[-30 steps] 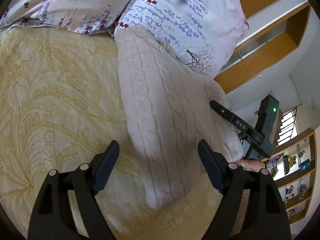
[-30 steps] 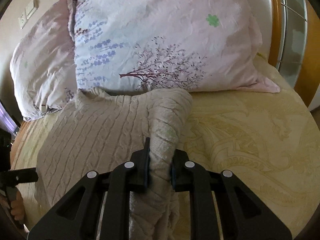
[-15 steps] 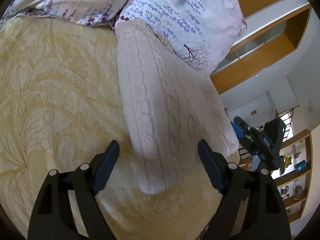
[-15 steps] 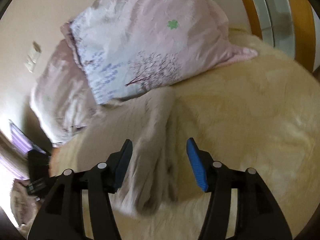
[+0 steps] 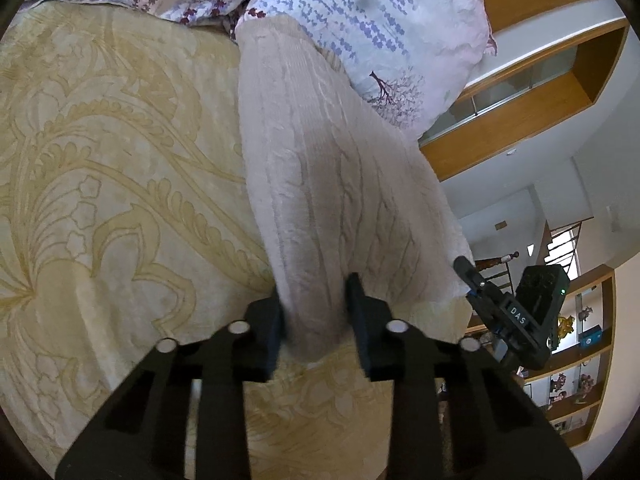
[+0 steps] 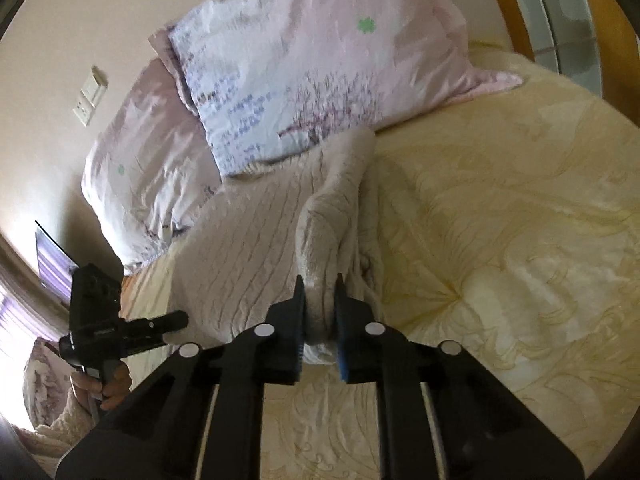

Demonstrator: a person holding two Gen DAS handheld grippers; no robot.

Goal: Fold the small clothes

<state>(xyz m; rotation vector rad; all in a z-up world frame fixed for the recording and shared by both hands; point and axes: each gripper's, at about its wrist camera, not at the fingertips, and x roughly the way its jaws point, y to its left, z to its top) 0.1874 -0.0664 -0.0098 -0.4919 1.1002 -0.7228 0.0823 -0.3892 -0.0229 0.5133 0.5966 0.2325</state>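
A cream cable-knit sweater lies on the bed, its far end against a pillow. My left gripper is closing on the sweater's near rounded end, and the knit fills the gap between its pads. In the right wrist view the sweater has a sleeve folded over along its right side. My right gripper is closing on that bunched fold, pads pressed tight on the knit. Each view shows the other gripper at the sweater's near edge: the right gripper and the left gripper, held by a hand.
A yellow patterned bedspread spreads around the sweater. Two floral pillows lean at the head of the bed. A wooden frame with glass and shelves stand beyond the bed. A wall switch is at the left.
The left jaws went from wide apart to pinching the sweater's near end. The right gripper let go of the sleeve, opened, shifted sideways, then closed on the fold again.
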